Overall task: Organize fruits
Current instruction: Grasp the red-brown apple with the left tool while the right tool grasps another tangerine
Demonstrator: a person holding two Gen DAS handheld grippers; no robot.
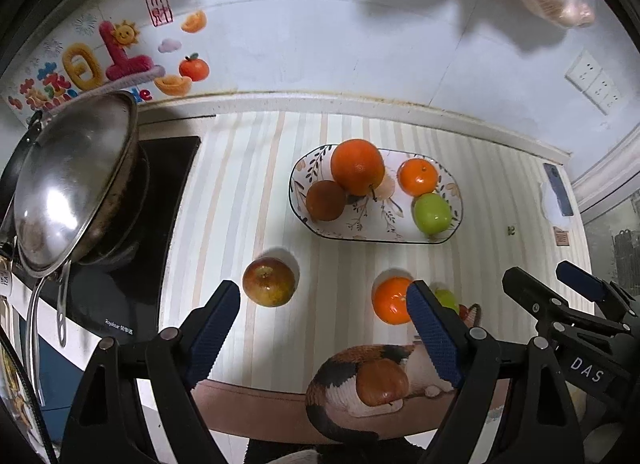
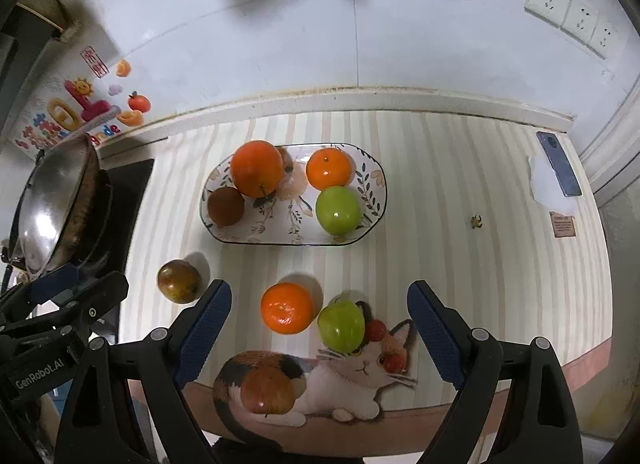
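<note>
Oval floral plate (image 2: pixel 376 199) holds big orange (image 2: pixel 256 173), small orange (image 2: pixel 329 169), green apple (image 2: pixel 338 209), brown fruit (image 2: pixel 226 207); loose on mat: mottled apple (image 2: pixel 179 280), orange (image 2: pixel 287 308), green apple (image 2: pixel 341 326), reddish apple (image 2: pixel 267 391).

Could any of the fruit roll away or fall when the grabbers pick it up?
Maybe. The big orange sits up against other fruit on the plate, so adding more could nudge it off. The red apple lies near the counter's front edge and might roll off if bumped. The green apple almost touches the loose tangerine; grabbing one could push the other.

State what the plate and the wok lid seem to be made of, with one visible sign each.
Plate: probably glazed ceramic, a glossy white surface with printed leaves and a dark rim line. Wok lid: metal, likely stainless steel, a bright mirror-like dome that shows reflections.
</note>
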